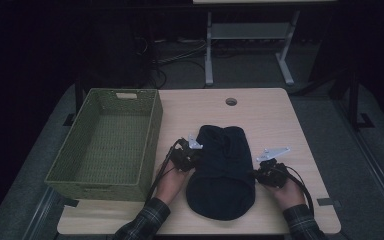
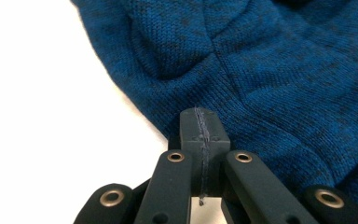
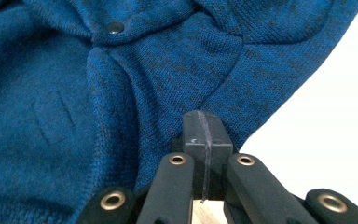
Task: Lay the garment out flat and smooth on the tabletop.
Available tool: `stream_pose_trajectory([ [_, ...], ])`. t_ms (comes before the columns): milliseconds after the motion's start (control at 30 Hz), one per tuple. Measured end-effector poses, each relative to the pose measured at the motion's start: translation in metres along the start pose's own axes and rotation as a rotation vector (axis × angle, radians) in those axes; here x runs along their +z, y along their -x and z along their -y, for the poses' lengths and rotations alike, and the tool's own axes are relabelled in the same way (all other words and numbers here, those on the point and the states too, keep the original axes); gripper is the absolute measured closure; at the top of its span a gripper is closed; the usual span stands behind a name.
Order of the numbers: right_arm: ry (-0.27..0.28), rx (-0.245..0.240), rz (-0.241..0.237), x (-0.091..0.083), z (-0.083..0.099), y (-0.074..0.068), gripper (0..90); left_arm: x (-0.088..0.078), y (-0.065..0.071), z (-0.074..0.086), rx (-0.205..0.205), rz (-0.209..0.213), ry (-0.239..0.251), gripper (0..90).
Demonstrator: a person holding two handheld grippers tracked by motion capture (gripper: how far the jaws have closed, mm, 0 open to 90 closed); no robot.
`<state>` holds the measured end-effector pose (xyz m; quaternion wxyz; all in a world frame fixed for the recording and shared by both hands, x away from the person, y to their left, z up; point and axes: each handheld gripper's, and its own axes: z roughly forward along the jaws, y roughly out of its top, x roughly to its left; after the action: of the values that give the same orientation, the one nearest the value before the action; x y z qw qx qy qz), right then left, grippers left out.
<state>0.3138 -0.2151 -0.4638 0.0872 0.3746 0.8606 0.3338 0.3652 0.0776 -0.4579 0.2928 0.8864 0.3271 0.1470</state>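
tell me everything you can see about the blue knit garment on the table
The garment is a dark blue flecked knit, folded into a long rounded bundle on the wooden table, right of the green basket. Seams, soft folds and a dark snap button show up close. The left gripper meets its left edge and the right gripper its right edge, both with jaws shut; whether either pinches fabric is unclear.
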Motion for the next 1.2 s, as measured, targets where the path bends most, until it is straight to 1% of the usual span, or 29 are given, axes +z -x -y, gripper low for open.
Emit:
stream_pose_trajectory([
  [33,0.0,-0.002,0.002,0.0,0.0,0.0,90.0,0.0,0.0,0.0,-0.003,0.002,0.0,89.9],
  [100,-0.001,-0.007,0.007,0.0,0.0,-0.001,90.0,-0.001,0.002,0.001,0.022,-0.017,-0.004,89.9],
  [167,-0.002,-0.009,0.009,0.0,0.0,-0.001,90.0,-0.002,0.005,0.002,0.032,-0.025,-0.009,90.0],
  [433,-0.025,-0.016,-0.002,-0.005,0.004,-0.006,90.0,-0.013,0.013,0.014,0.008,0.067,-0.004,89.9],
  [500,-0.024,-0.026,-0.005,-0.007,0.007,-0.008,90.0,-0.016,0.015,0.017,0.002,0.083,-0.001,89.9],
  [567,-0.019,-0.019,-0.018,-0.009,0.01,-0.009,90.0,-0.017,0.016,0.02,-0.008,0.096,0.002,89.8],
  [667,-0.021,-0.033,-0.026,-0.01,0.01,-0.01,90.0,-0.017,0.014,0.019,-0.023,0.12,0.011,89.8],
  [700,-0.016,-0.031,-0.03,-0.01,0.008,-0.01,90.0,-0.018,0.013,0.019,-0.032,0.13,0.019,89.8],
  [733,-0.01,-0.042,-0.029,-0.011,0.007,-0.009,89.9,-0.018,0.012,0.018,-0.035,0.131,0.023,89.7],
  [767,0.008,-0.038,-0.029,-0.013,0.006,-0.009,89.6,-0.019,0.011,0.017,-0.035,0.132,0.031,89.7],
  [867,0.038,-0.024,-0.024,-0.018,0.0,-0.004,84.1,-0.023,0.007,0.011,-0.043,0.127,0.052,86.9],
  [900,0.054,-0.013,-0.023,-0.019,-0.001,-0.002,81.8,-0.024,0.005,0.009,-0.044,0.123,0.06,85.4],
  [933,0.055,-0.002,-0.025,-0.019,-0.002,0.0,79.5,-0.026,0.003,0.007,-0.048,0.121,0.07,83.6],
  [967,0.056,-0.004,-0.017,-0.02,-0.004,0.002,76.0,-0.026,0.002,0.006,-0.051,0.12,0.074,81.4],
  [1000,0.056,-0.004,-0.017,-0.02,-0.004,0.002,76.0,-0.026,0.002,0.006,-0.051,0.12,0.074,80.0],
  [1033,0.063,-0.001,-0.012,-0.02,-0.006,0.004,74.2,-0.028,-0.001,0.005,-0.061,0.116,0.086,80.0],
  [1067,0.079,0.008,-0.008,-0.022,-0.009,0.008,70.5,-0.028,-0.003,0.003,-0.068,0.115,0.095,76.1],
  [1100,0.079,0.008,-0.008,-0.022,-0.009,0.008,70.5,-0.029,-0.005,0.001,-0.071,0.113,0.101,76.1],
  [1133,0.096,0.011,-0.004,-0.023,-0.01,0.011,69.6,-0.03,-0.007,0.0,-0.074,0.112,0.108,74.5],
  [1167,0.088,0.023,0.001,-0.024,-0.014,0.016,65.8,-0.031,-0.011,-0.004,-0.079,0.108,0.119,70.8],
  [1200,0.088,0.023,0.001,-0.024,-0.014,0.016,65.8,-0.031,-0.011,-0.004,-0.079,0.108,0.119,68.8],
])
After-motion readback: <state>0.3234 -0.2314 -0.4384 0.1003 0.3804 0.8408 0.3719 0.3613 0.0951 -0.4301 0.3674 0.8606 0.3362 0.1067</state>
